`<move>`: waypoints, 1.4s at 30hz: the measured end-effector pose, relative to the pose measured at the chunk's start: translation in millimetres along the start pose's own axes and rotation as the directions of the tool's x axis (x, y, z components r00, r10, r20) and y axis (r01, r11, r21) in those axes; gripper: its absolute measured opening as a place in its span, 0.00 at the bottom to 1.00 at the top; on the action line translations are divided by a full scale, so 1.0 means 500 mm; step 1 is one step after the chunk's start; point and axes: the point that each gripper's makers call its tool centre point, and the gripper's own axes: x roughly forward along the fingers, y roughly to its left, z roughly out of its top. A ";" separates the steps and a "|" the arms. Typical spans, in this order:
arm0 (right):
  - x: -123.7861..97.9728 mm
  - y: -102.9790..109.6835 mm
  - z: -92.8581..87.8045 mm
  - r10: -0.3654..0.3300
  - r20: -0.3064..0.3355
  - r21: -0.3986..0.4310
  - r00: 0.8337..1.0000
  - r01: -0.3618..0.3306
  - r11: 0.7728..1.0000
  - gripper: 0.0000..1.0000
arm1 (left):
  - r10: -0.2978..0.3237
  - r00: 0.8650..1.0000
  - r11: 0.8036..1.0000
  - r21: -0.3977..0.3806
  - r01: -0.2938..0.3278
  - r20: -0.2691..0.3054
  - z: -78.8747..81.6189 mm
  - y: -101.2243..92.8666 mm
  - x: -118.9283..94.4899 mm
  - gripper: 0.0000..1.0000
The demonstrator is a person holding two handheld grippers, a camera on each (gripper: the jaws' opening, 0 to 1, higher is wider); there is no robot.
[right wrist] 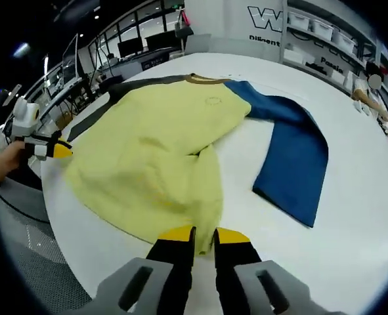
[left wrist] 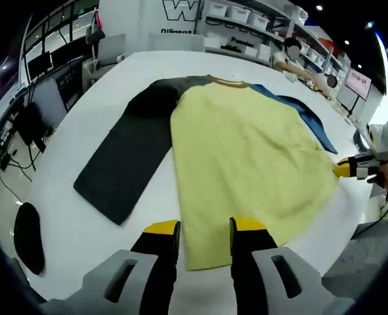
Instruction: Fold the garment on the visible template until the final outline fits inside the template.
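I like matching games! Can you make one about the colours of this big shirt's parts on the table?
Things:
1. long cloth sleeve beside the left gripper
2. long cloth sleeve beside the right gripper
3. wide cloth body of the shirt
4. thin ribbed collar

Colours:
A. pale yellow
B. blue
C. brown
D. dark grey

Pairs: 1-D, 2-B, 3-A, 4-C

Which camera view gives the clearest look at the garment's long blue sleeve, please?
The right gripper view: there the long blue fabric sleeve lies fully spread on the round white table. In the left gripper view, a narrow strip of it shows beyond the yellow body.
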 end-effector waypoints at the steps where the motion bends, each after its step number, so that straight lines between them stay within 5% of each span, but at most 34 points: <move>1: -0.001 0.000 -0.003 -0.003 0.000 -0.002 1.000 0.003 1.000 0.00 | 0.003 1.000 1.000 0.001 -0.003 -0.003 -0.004 0.006 0.002 0.26; 7: -0.012 0.009 -0.007 -0.003 0.010 0.009 1.000 0.003 1.000 0.00 | 0.034 0.999 0.999 0.012 -0.034 -0.013 -0.014 0.018 -0.013 0.08; 15: -0.062 0.041 -0.017 -0.019 0.033 0.151 0.999 0.013 0.988 0.00 | 0.037 0.999 0.999 -0.006 -0.037 -0.011 -0.016 0.012 -0.029 0.06; 21: -0.067 0.054 -0.075 -0.033 -0.054 0.193 0.998 0.043 0.980 0.00 | 0.034 0.999 0.999 -0.010 -0.034 -0.014 -0.012 0.006 -0.038 0.06; 23: -0.066 0.058 -0.079 -0.023 -0.039 0.224 0.999 0.032 0.974 0.00 | 0.031 0.999 0.999 -0.012 -0.031 -0.014 -0.011 0.004 -0.040 0.06; 32: -0.062 0.056 -0.093 -0.029 -0.075 0.200 0.997 0.044 0.979 0.00 | 0.046 0.998 0.999 -0.013 -0.047 -0.050 -0.030 0.004 -0.040 0.06; 39: -0.074 0.043 -0.068 -0.029 -0.017 0.214 0.999 0.032 0.976 0.04 | 0.057 0.997 0.998 -0.010 -0.058 -0.056 -0.032 0.004 -0.032 0.06; 42: -0.085 -0.011 -0.024 -0.085 0.063 0.211 0.994 0.070 0.975 0.09 | 0.056 0.997 0.998 -0.021 -0.057 -0.049 -0.033 0.005 -0.031 0.06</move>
